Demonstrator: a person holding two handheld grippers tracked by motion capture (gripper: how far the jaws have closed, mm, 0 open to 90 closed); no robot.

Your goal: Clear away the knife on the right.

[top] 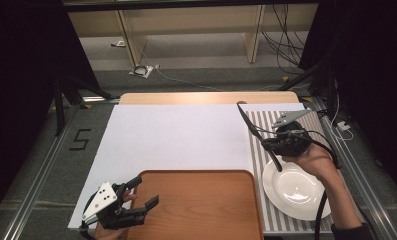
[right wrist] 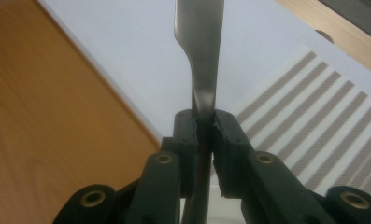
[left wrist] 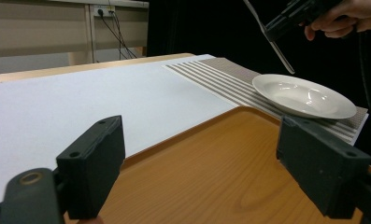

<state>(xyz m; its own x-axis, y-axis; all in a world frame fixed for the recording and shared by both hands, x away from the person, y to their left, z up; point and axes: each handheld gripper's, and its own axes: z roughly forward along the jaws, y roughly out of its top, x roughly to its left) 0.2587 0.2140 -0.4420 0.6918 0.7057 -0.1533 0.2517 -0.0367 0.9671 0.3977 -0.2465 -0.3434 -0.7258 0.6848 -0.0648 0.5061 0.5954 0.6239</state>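
Two black jaws of the left gripper [left wrist: 199, 175] stand wide apart, close up in the left gripper view, with nothing between them. They hang just over the near left corner of a brown wooden tray [left wrist: 220, 172]. From above, the left gripper [top: 142, 192] sits at the bottom left of the table, and the person's left hand [top: 108, 231] holds it from below.

Past the tray lies a big white sheet [top: 176, 137] that covers most of the table. A light wooden board [top: 208, 97] peeks out at the sheet's far edge. To the right of the sheet is a mat with grey and white stripes [top: 286, 222]. A white plate [top: 296, 190] rests on the mat, just beside the tray's right edge.

The right gripper [top: 267, 143] is held up above the far rim of the plate by the person's right hand [top: 313, 159]. Its jaws are squeezed tight on a long, thin metal piece [right wrist: 202, 56]. I cannot tell if it is a knife, a fork or a spoon. One end of the metal piece points away toward the far side of the table, and the other end slants down toward the plate. It is in the air and is well apart from the left gripper, across the tray.
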